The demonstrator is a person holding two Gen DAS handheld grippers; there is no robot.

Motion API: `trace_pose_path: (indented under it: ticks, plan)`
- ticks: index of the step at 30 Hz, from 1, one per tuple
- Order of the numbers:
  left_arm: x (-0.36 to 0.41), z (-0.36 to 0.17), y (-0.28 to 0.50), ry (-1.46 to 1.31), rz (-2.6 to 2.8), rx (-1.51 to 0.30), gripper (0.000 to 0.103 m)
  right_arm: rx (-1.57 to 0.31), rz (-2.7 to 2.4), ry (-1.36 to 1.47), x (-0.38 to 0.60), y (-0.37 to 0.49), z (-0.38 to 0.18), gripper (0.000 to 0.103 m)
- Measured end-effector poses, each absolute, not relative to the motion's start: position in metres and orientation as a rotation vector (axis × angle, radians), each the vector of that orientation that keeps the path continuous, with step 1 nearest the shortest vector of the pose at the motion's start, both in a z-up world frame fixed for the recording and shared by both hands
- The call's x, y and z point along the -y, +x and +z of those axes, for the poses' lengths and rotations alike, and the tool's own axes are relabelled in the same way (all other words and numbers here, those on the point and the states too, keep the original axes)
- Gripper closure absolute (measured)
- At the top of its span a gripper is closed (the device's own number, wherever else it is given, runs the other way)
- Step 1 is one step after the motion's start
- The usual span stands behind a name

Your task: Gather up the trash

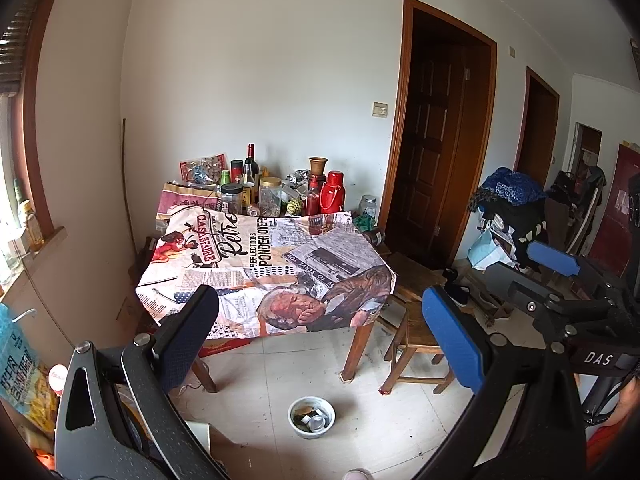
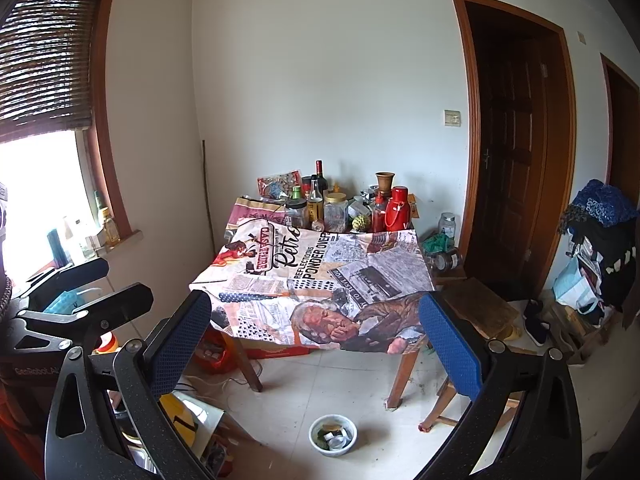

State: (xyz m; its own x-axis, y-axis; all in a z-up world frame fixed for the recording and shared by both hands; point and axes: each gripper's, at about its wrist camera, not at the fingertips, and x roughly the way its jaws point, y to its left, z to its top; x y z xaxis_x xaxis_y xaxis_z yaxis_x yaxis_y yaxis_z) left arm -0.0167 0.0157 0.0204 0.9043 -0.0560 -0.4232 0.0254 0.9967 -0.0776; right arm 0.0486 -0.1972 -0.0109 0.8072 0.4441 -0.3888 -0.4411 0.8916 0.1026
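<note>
A small white bowl with scraps of trash in it stands on the tiled floor in front of the table; it also shows in the right wrist view. My left gripper is open and empty, held well above the floor, facing the table. My right gripper is open and empty too, at a similar height. The right gripper's blue pads show at the right of the left wrist view. The left gripper's dark fingers show at the left of the right wrist view.
A table with a printed newspaper-style cloth carries several bottles, jars and a red flask at its far edge. A wooden stool stands to its right. Bags and clutter lie on the floor at left and right.
</note>
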Motion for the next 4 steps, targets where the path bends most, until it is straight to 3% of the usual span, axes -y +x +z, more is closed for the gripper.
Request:
trace_pose_path:
  ticks: [4]
  plan:
    - [-0.015,0.020,-0.002,-0.076,-0.030,-0.439,0.001,-0.423,0.480,0.007,0.199,0.063,-0.013,0.000]
